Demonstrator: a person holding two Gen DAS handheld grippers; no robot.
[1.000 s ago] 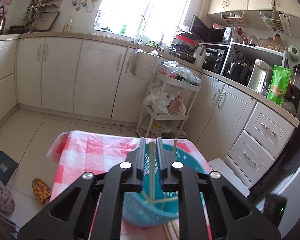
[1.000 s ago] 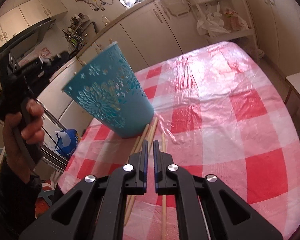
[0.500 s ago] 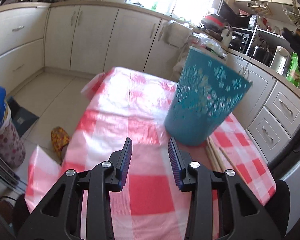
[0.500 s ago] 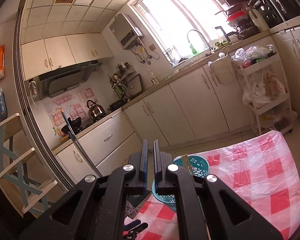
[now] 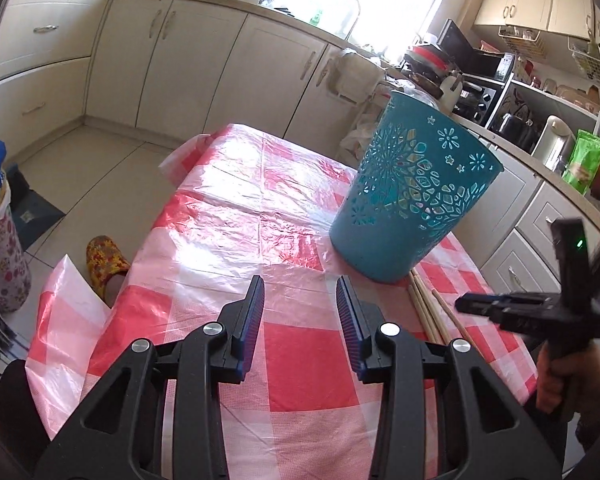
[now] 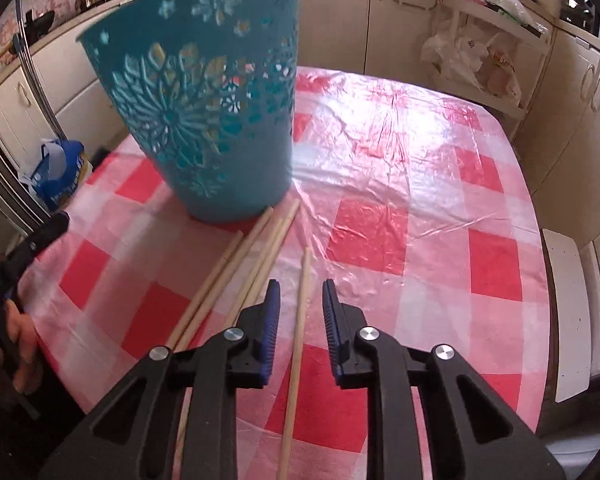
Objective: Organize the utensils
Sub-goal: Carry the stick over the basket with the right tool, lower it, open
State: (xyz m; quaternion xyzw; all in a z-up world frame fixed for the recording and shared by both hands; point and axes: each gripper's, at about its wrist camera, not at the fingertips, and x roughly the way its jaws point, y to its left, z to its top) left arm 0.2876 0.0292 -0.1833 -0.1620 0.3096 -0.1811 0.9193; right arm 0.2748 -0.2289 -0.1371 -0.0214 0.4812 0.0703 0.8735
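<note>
A teal cut-out basket (image 5: 412, 192) (image 6: 212, 112) stands on the red-checked table (image 5: 260, 208) (image 6: 420, 200). Several wooden chopsticks (image 5: 424, 308) (image 6: 240, 272) lie at its foot. My left gripper (image 5: 300, 292) hovers open over bare cloth to the basket's left, with nothing between its fingers. My right gripper (image 6: 300, 292) points down over the chopsticks, and its jaws are opening. A single chopstick (image 6: 300, 320) lies between them on the cloth, untouched by the pads. Each gripper shows at the edge of the other's view, held in a hand (image 5: 560, 380) (image 6: 4, 340).
A white trolley (image 6: 480, 52) with plastic bags stands beyond the table's far edge, against the cabinets. A white stool (image 6: 568, 300) sits by the table's right side. On the floor to the left are a yellow slipper (image 5: 106, 256) and a blue bag (image 6: 56, 168).
My left gripper let go of a chopstick above the basket, opened and dropped low beside it. My right gripper swung up towards the kitchen, came back down over the chopsticks and parted its jaws.
</note>
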